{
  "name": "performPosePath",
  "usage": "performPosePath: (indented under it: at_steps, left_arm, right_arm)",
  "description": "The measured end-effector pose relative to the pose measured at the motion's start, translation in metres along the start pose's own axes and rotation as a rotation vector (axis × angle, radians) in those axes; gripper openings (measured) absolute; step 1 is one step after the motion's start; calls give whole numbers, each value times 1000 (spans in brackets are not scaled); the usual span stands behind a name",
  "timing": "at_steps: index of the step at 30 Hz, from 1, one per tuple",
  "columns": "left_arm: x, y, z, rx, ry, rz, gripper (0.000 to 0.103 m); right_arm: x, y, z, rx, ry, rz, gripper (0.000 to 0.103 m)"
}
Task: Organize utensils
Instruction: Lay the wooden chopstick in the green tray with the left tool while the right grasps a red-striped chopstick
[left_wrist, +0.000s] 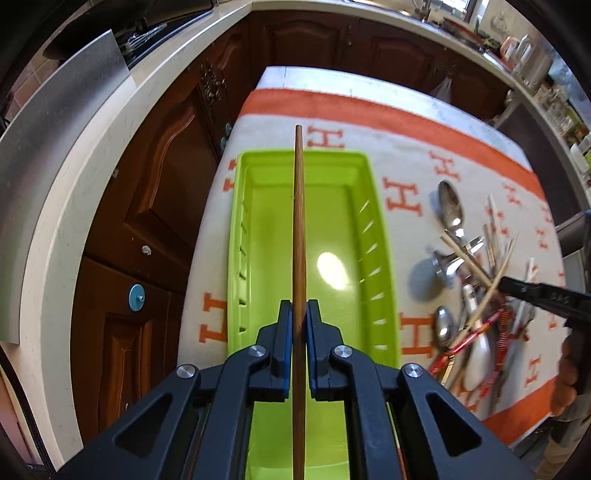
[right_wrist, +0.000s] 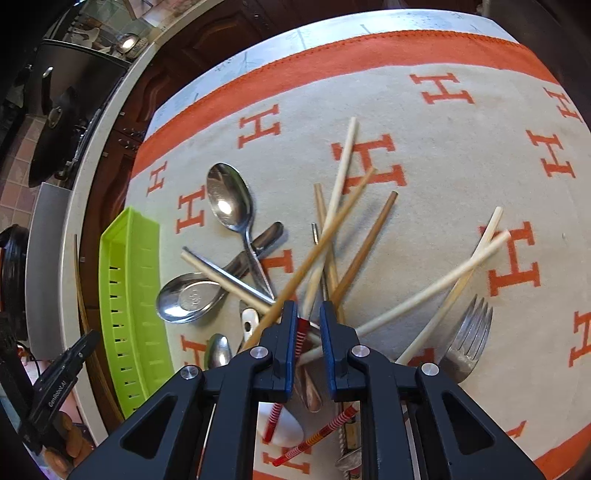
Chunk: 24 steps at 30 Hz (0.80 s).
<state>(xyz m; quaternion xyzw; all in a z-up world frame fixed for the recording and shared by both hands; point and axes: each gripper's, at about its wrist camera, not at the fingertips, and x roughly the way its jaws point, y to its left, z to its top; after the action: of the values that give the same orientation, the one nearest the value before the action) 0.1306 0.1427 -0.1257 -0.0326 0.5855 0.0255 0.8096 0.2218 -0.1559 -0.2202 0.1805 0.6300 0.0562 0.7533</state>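
My left gripper (left_wrist: 299, 306) is shut on a brown wooden chopstick (left_wrist: 299, 221) and holds it lengthwise above the lime-green utensil tray (left_wrist: 373, 221). The tray looks empty. A pile of utensils (left_wrist: 476, 295) lies to the tray's right. In the right wrist view my right gripper (right_wrist: 308, 308) is partly open just above that pile, its jaws on either side of a red-and-white striped chopstick (right_wrist: 301, 334); I cannot tell if they touch it. Steel spoons (right_wrist: 229, 199), pale chopsticks (right_wrist: 436, 288), brown chopsticks (right_wrist: 365, 243) and a fork (right_wrist: 469, 332) lie crossed. The tray shows at the left (right_wrist: 129, 295).
A cream cloth with orange H letters and an orange border (right_wrist: 443, 147) covers the table. Dark wooden cabinets (left_wrist: 155, 184) and a pale countertop (left_wrist: 74, 184) stand left of the table. Jars and clutter (left_wrist: 532, 62) line the far counter.
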Motion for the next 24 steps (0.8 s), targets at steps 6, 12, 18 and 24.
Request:
performPosePath:
  at_steps: [6, 12, 18, 24]
  left_arm:
    - [8, -7, -13, 23, -5, 33, 26]
    - [-1, -12, -22, 29, -30, 35, 30]
    - [-18, -10, -41, 8, -63, 10, 49]
    - [-32, -4, -59, 8, -90, 4, 49]
  right_arm:
    - [-1, -6, -4, 29, -24, 25, 7]
    - [-26, -12, -15, 64, -75, 58, 6]
    - [-58, -26, -32, 121, -132, 75, 6]
    - [-88, -4, -57, 68, -150, 141, 6]
